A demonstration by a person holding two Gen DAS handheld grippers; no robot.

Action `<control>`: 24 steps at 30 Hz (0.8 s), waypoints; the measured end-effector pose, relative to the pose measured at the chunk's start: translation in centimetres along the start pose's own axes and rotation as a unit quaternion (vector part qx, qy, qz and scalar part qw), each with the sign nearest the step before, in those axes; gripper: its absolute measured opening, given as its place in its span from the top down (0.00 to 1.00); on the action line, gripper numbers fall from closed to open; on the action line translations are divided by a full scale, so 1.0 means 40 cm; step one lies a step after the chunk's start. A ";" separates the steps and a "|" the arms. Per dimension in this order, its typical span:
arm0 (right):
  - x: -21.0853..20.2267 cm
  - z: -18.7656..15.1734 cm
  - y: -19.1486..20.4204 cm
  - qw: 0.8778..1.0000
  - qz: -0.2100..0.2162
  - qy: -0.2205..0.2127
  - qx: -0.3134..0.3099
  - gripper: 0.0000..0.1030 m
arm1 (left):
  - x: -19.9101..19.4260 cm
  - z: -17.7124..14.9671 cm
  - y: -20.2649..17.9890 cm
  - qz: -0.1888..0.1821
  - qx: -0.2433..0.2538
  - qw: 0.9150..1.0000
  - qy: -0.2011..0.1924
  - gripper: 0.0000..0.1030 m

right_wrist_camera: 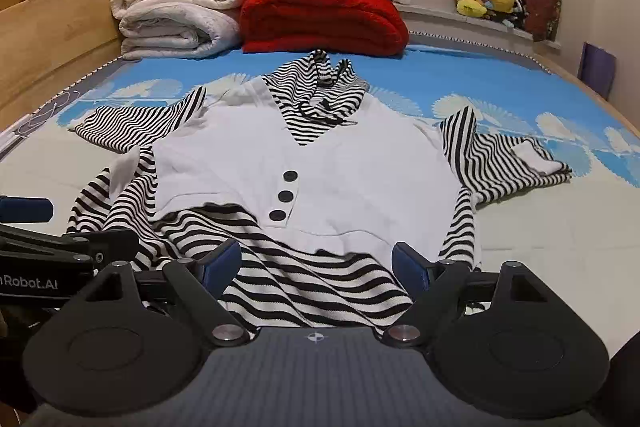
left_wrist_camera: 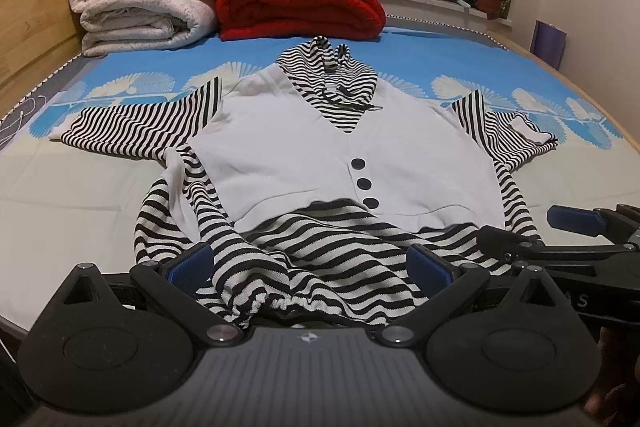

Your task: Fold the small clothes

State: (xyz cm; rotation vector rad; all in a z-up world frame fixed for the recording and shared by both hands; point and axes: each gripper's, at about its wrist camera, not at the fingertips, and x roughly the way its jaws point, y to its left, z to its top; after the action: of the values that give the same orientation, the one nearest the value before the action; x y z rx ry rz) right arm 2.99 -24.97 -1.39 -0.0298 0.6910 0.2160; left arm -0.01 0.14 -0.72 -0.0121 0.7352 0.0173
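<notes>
Left gripper (left_wrist_camera: pixel 310 269): jaws spread wide, blue pads (left_wrist_camera: pixel 188 267) clear of cloth, nothing gripped. The gathered striped hem of the hooded top (left_wrist_camera: pixel 340 155) lies bunched between and just under the pads. Right gripper (right_wrist_camera: pixel 316 265): jaws likewise wide, nothing pinched; flat striped hem lies between the pads.

View differences: the left wrist view shows the elastic hem edge puckered right at the gripper body; the right wrist view shows that hem smooth. Each view catches the other gripper at its edge: the right gripper (left_wrist_camera: pixel 576 227) beside the top's lower right corner, the left gripper (right_wrist_camera: pixel 48 239) beside its lower left.

Top lies face up on the bed (left_wrist_camera: pixel 60 187), hood pointing away from both grippers, sleeves spread to both sides, three dark buttons (left_wrist_camera: pixel 364 183) down its middle. Beyond the hood: red blanket (left_wrist_camera: pixel 300 3), with cream blankets (left_wrist_camera: pixel 144 7) stacked to the left of it.
</notes>
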 end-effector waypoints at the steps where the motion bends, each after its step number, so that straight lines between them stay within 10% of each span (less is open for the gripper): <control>1: 0.001 0.000 -0.001 1.000 0.005 0.002 0.002 0.19 | -0.001 0.002 0.001 0.000 0.000 1.000 0.000 0.01; 9: -0.023 0.053 -0.069 0.999 0.019 -0.003 0.044 0.19 | -0.025 0.064 0.054 -0.018 -0.005 1.000 -0.006 0.01; 15: -0.042 0.191 -0.228 0.997 0.009 -0.070 0.016 0.40 | 0.006 0.166 0.171 -0.041 0.103 0.994 -0.010 0.44; 20: 0.042 0.187 -0.356 0.996 -0.038 -0.066 0.036 0.54 | 0.148 0.128 0.355 -0.053 -0.028 0.994 0.095 0.54; 24: 0.176 0.128 -0.423 0.990 -0.040 0.077 0.113 0.53 | 0.214 0.118 0.403 -0.085 -0.126 0.972 0.177 0.54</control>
State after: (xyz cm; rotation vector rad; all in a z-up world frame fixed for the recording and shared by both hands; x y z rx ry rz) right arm 15.00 -39.66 -2.66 0.1430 0.8636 0.0582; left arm 9.19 16.43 -3.02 -0.3271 1.0830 -0.0564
